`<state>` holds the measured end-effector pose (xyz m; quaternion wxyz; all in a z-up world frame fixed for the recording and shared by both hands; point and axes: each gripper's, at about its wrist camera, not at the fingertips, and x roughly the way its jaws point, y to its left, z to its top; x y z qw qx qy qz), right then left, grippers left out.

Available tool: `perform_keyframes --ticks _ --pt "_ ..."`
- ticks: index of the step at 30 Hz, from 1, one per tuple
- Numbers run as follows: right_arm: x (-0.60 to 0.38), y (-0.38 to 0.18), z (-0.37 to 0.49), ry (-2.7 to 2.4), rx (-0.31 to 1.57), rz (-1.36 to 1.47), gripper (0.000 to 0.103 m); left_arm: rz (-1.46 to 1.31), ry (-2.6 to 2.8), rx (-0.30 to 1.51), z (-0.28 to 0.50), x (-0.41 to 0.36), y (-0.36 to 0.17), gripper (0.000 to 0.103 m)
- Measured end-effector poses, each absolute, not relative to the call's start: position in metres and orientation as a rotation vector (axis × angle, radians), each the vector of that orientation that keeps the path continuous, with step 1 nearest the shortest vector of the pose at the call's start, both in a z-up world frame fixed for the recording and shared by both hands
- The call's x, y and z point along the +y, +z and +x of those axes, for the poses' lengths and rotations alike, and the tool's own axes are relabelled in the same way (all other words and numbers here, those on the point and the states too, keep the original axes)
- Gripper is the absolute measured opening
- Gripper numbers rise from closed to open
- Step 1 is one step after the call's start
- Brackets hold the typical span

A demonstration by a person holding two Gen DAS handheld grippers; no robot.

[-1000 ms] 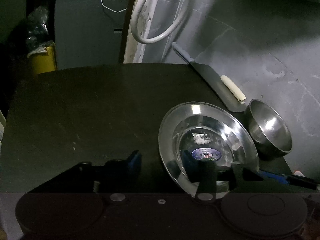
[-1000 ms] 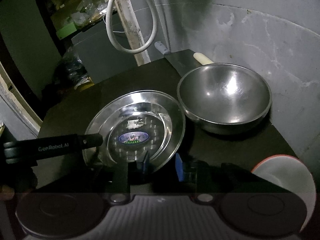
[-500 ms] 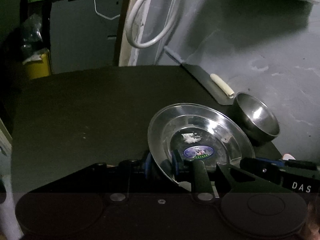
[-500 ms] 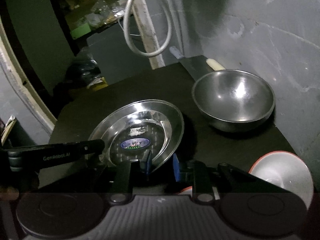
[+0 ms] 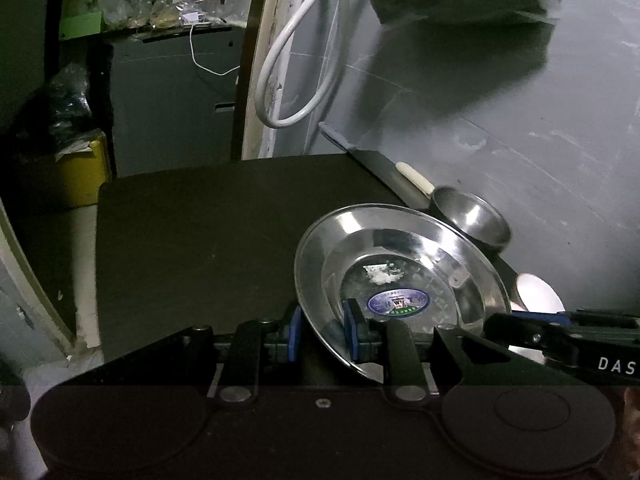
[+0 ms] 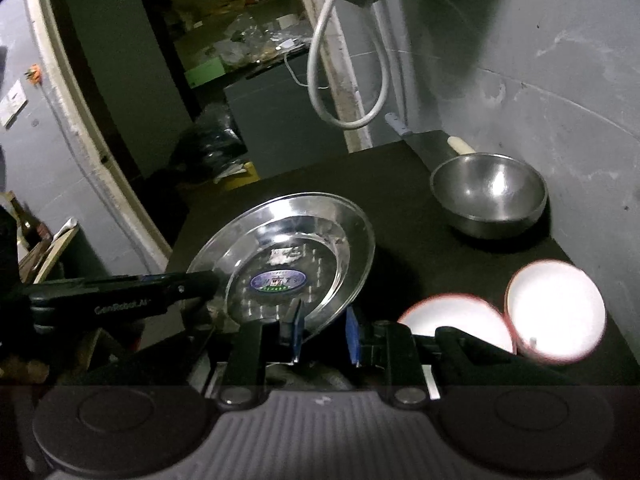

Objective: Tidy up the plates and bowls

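You keep both hand-held grippers, left point(image 5: 322, 330) and right point(image 6: 324, 330), clamped on the plate point(image 5: 400, 276) rim, level, clear of the bowls point(image 6: 554, 316).

One steel plate point(image 6: 296, 256), with one sticker point(image 6: 278, 281) in its middle. One steel bowl point(image 6: 489, 194). Two white bowls, red-rimmed: point(image 6: 555, 312) and point(image 6: 456, 322). Two claws, left point(image 5: 322, 330) and right point(image 6: 323, 332). One knife point(image 6: 420, 140). One white hose point(image 6: 344, 80). One table point(image 6: 400, 184).
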<state>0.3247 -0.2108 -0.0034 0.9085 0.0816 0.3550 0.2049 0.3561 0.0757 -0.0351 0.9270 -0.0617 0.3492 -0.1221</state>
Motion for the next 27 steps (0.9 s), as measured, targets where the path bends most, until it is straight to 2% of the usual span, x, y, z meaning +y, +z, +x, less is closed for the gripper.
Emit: perform_keyframes --ticks 12,27 --pt "-0.215 -0.001 0.262 0.428 0.766 0.183 0.025 -0.075 -0.289 0.755 0.301 0.074 -0.034 0.026" --pt "-0.219 -0.012 0.234 0.406 0.846 0.224 0.025 0.060 -0.330 0.801 0.274 0.061 -0.044 0.030"
